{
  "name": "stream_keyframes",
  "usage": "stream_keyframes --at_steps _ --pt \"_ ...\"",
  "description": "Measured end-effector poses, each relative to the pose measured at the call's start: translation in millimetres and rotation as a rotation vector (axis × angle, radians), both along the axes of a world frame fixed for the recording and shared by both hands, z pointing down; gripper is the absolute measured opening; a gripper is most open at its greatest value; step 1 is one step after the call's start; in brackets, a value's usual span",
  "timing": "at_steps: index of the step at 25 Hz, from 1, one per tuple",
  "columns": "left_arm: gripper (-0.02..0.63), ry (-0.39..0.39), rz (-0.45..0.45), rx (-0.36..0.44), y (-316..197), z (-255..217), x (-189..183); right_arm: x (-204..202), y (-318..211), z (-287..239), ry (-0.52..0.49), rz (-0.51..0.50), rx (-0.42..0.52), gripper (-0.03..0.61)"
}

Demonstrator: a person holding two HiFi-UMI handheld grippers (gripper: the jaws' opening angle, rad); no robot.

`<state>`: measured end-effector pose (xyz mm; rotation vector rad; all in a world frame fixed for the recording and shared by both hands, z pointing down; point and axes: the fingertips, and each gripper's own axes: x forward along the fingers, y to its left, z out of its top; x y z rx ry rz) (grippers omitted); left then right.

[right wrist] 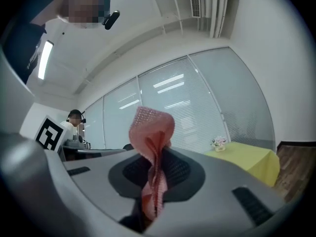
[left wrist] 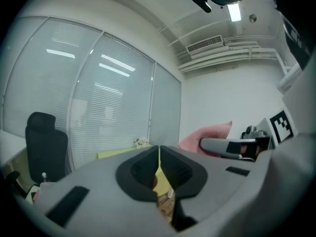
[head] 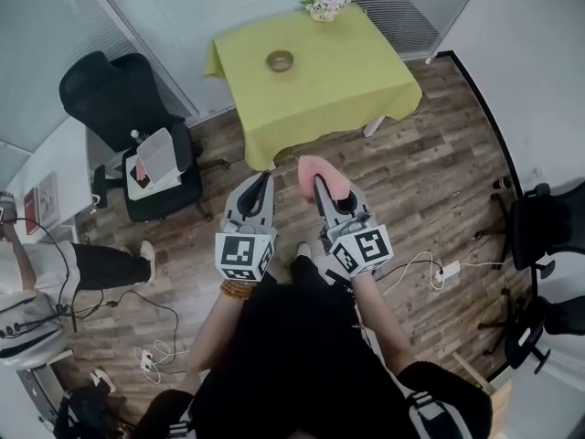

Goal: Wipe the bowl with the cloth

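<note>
A small brownish bowl (head: 280,60) sits on the yellow-green tablecloth of a table (head: 338,80) well ahead of me. My right gripper (head: 319,183) is shut on a pink cloth (head: 325,176), which sticks up from between its jaws (right wrist: 152,132). My left gripper (head: 266,179) is shut with nothing in it, held beside the right one above the wooden floor. In the left gripper view the pads (left wrist: 148,169) meet, and the pink cloth (left wrist: 205,135) shows at the right. Both grippers are far short of the table.
A black office chair (head: 137,117) with papers on its seat stands at the left. A flower pot (head: 323,5) sits at the table's far edge. A seated person (head: 55,273) is at the far left. Cables and a power strip (head: 448,270) lie on the floor; another chair (head: 539,236) stands at the right.
</note>
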<state>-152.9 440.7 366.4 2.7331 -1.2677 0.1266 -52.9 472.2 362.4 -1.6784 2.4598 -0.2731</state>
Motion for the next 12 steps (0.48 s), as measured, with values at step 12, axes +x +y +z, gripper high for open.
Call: stream_keyframes --at_steps 12 --pt "0.017 0.02 -0.065 -0.087 -98.4 36.1 13.0 54.9 -91.2 42.1 -0.012 0.057 -0.12 0.032"
